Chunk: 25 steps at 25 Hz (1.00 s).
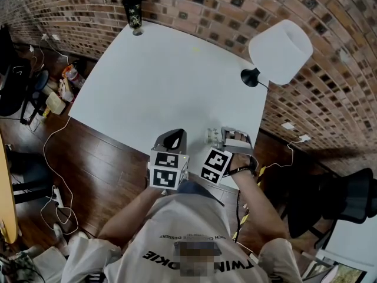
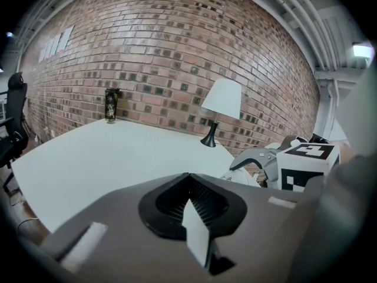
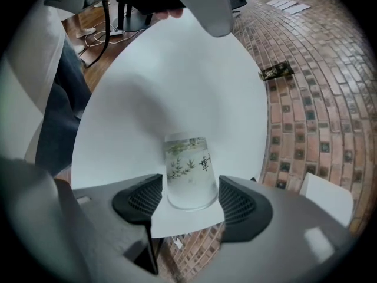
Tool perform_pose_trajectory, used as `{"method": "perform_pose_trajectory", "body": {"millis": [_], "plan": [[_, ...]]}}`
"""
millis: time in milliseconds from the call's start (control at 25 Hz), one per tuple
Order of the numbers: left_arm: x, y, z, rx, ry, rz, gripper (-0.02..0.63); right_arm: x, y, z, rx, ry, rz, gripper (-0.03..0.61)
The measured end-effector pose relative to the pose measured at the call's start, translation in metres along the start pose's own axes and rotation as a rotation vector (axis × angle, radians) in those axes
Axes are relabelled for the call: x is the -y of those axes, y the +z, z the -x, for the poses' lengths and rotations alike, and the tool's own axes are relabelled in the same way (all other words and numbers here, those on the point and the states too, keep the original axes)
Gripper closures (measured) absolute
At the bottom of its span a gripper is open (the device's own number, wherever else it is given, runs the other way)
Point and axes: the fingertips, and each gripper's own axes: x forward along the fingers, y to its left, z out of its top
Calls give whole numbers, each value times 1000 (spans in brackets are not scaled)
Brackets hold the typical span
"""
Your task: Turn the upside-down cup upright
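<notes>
A white desk (image 1: 153,81) stands against a brick wall (image 1: 235,5), with a person at its near edge holding a gripper in each hand. At the far left corner stands a dark tumbler (image 1: 135,9), well apart from the work. The left gripper (image 1: 172,139) hovers over the near edge with its jaws pressed together and nothing between them, seemingly parked out of the way. Just to its right, near the desk's near right edge, a clear glass cup (image 3: 188,173) printed with bamboo leaves stands on the desk, apparently mouth-down. The right gripper (image 3: 191,184) tilts down over it, jaws spread wide on either side of its wall, close but not visibly squeezing, likely lining up a grasp for flipping it. A white-shaded lamp (image 1: 280,50) sits at the far right.
</notes>
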Motion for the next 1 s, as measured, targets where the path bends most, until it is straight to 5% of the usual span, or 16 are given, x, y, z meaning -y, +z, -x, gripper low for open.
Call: {"method": "perform_pose_trajectory", "body": {"millis": [240, 800, 1000], "plan": [[5, -2, 0, -3, -11, -10, 607, -4, 0, 13, 125, 45, -156, 287], [12, 0, -2, -9, -23, -22, 607, 18, -26, 26, 620, 495, -1240, 288], [15, 0, -3, -9, -27, -23, 607, 14, -30, 19, 735, 646, -1445, 332]]}}
